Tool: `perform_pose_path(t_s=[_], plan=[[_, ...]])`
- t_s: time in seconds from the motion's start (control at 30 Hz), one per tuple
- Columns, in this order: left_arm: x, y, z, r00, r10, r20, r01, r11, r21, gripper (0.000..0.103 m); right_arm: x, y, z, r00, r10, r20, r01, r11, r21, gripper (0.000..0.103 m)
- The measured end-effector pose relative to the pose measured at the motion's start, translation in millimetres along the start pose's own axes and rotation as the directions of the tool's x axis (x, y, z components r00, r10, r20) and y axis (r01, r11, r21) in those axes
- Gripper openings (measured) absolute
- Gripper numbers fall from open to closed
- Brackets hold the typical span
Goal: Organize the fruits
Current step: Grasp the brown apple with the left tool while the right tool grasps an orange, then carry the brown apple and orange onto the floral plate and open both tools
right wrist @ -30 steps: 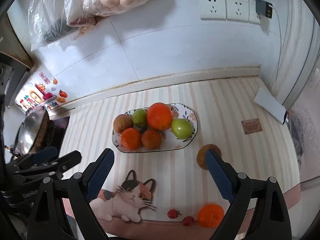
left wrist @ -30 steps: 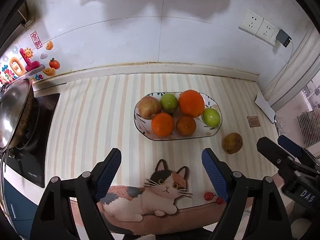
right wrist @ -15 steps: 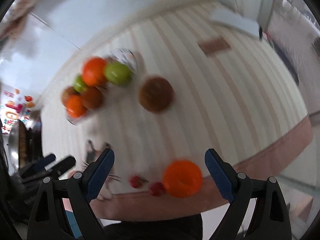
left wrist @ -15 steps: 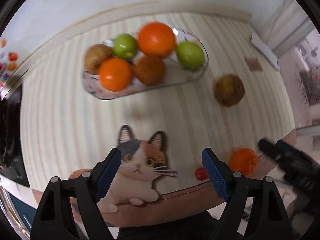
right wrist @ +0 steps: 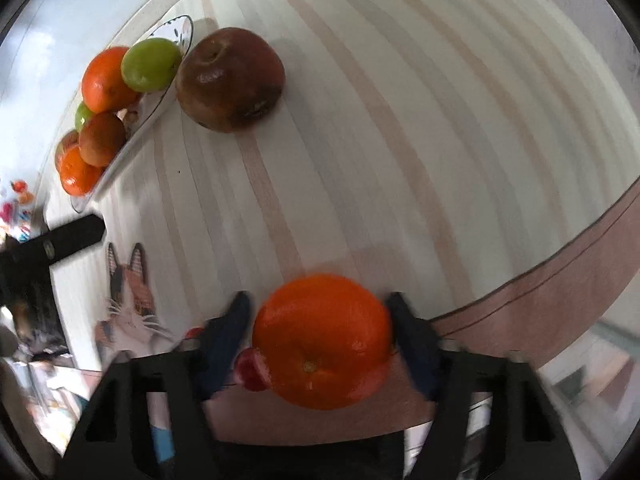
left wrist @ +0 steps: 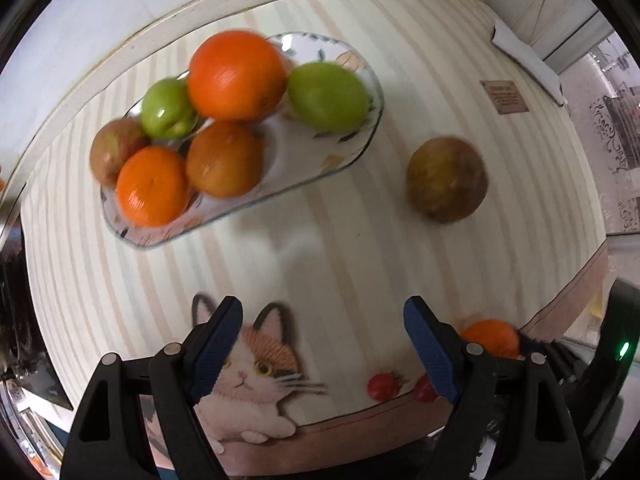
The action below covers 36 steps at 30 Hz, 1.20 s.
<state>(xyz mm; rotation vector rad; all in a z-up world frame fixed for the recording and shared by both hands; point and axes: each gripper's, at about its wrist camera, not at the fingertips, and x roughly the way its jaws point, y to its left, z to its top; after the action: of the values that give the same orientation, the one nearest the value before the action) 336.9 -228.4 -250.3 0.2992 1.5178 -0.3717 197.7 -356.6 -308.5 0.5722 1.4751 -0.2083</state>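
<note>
Most of the sorting looks done already: the oval patterned dish (left wrist: pixel 360 80), in the upper left of the left wrist view, holds six fruits, namely a large orange (left wrist: pixel 236 76), two green apples (left wrist: pixel 328 96), a reddish apple at its left end, a bright mandarin (left wrist: pixel 152 186) and a darker brownish one beside it. Outside the dish there remain a dull brown-red apple (left wrist: pixel 446 180) on the striped mat (left wrist: pixel 320 240), right of centre and just beside the dish's end, a loose orange (right wrist: pixel 322 340) at the bottom centre of the right wrist view, near the mat's pink border, and two small red cherry-like fruits (left wrist: pixel 382 386) at the lower edge of the left view. The right gripper (right wrist: pixel 320 320) has the loose orange between its blue pads and its jaws are closing; the pads seem to stand right at the fruit's sides, though blur hides whether they press on it yet. The left gripper (left wrist: pixel 322 344) hangs released and empty over the cat picture (left wrist: pixel 256 364) at the bottom of its frame. By my reading, the orange pickup is under way, with the brown apple and the little red fruits left after it.
</note>
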Motion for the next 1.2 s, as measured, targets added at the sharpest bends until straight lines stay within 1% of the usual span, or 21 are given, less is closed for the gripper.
perform_pose_path(t_s=[0.13, 0.27, 0.3, 0.4, 0.5, 0.57, 0.6, 0.63, 0.67, 0.77, 0.87, 1.0, 1.13, 1.17, 1.2], plan=[[-2.8, -22.1, 25.7, 0.999, -0.032, 0.002, 0.032, 0.999, 0.042, 0.082, -5.5, -10.4, 3.8, 1.000, -0.001, 0.019, 0.000, 1.000, 0.023, 0.067], [4.8, -51.5, 53.2, 0.999, -0.046, -0.025, 0.049, 0.994, 0.093, 0.082, -13.5, -32.5, 15.0, 0.999, 0.003, 0.043, -0.007, 0.997, 0.080, 0.067], [10.8, -61.4, 61.4, 0.998, -0.044, -0.038, 0.048, 0.993, 0.111, 0.082, -16.7, -35.7, 17.6, 0.999, -0.002, 0.048, -0.002, 0.996, 0.086, 0.067], [29.8, -74.7, 74.6, 0.996, -0.035, -0.085, 0.047, 0.990, 0.136, 0.082, -20.5, -46.1, 34.2, 0.998, -0.010, 0.058, 0.004, 0.995, 0.100, 0.067], [47.0, -80.9, 80.8, 0.992, -0.035, -0.122, 0.052, 0.988, 0.145, 0.082, -24.2, -55.1, 49.3, 0.998, -0.015, 0.062, 0.008, 0.994, 0.107, 0.067], [53.3, -84.1, 83.0, 0.991, -0.033, -0.126, 0.051, 0.987, 0.149, 0.081, -23.9, -58.7, 53.3, 0.998, -0.008, 0.057, 0.001, 0.993, 0.118, 0.067], [55.3, -86.0, 83.5, 0.992, -0.030, -0.123, 0.049, 0.986, 0.157, 0.076, -24.4, -60.7, 54.5, 0.998, -0.004, 0.057, -0.003, 0.992, 0.123, 0.068], [56.4, -87.6, 83.2, 0.992, -0.038, -0.119, 0.058, 0.985, 0.163, 0.064, -23.3, -60.9, 55.0, 0.999, 0.000, 0.054, -0.007, 0.992, 0.129, 0.068], [57.7, -90.4, 83.6, 0.992, -0.041, -0.120, 0.060, 0.985, 0.164, 0.064, -23.2, -61.8, 55.2, 0.999, 0.004, 0.049, -0.010, 0.991, 0.136, 0.068], [55.9, -97.5, 82.0, 0.995, -0.014, -0.100, 0.034, 0.980, 0.194, 0.063, -27.2, -64.7, 55.6, 0.999, 0.019, 0.042, -0.026, 0.987, 0.156, 0.069], [56.8, -100.1, 77.3, 0.994, -0.020, -0.103, 0.039, 0.981, 0.192, 0.063, -39.0, -64.2, 54.5, 0.999, -0.002, 0.050, -0.005, 0.989, 0.149, 0.074], [51.9, -94.9, 69.3, 0.994, -0.027, -0.110, 0.047, 0.980, 0.192, 0.063, -41.9, -61.4, 52.0, 0.999, -0.003, 0.049, -0.004, 0.991, 0.134, 0.074], [53.0, -87.9, 62.1, 0.993, -0.032, -0.112, 0.051, 0.983, 0.176, 0.063, -33.3, -63.7, 54.1, 0.998, -0.010, 0.058, 0.002, 0.989, 0.149, 0.074], [52.2, -85.2, 59.8, 0.993, -0.030, -0.111, 0.049, 0.984, 0.173, 0.063, -31.6, -64.3, 54.2, 0.998, -0.009, 0.067, -0.002, 0.988, 0.157, 0.074], [52.6, -82.6, 57.3, 0.993, -0.031, -0.111, 0.050, 0.984, 0.169, 0.063, -29.8, -64.1, 54.8, 0.997, -0.013, 0.076, 0.001, 0.988, 0.156, 0.071]])
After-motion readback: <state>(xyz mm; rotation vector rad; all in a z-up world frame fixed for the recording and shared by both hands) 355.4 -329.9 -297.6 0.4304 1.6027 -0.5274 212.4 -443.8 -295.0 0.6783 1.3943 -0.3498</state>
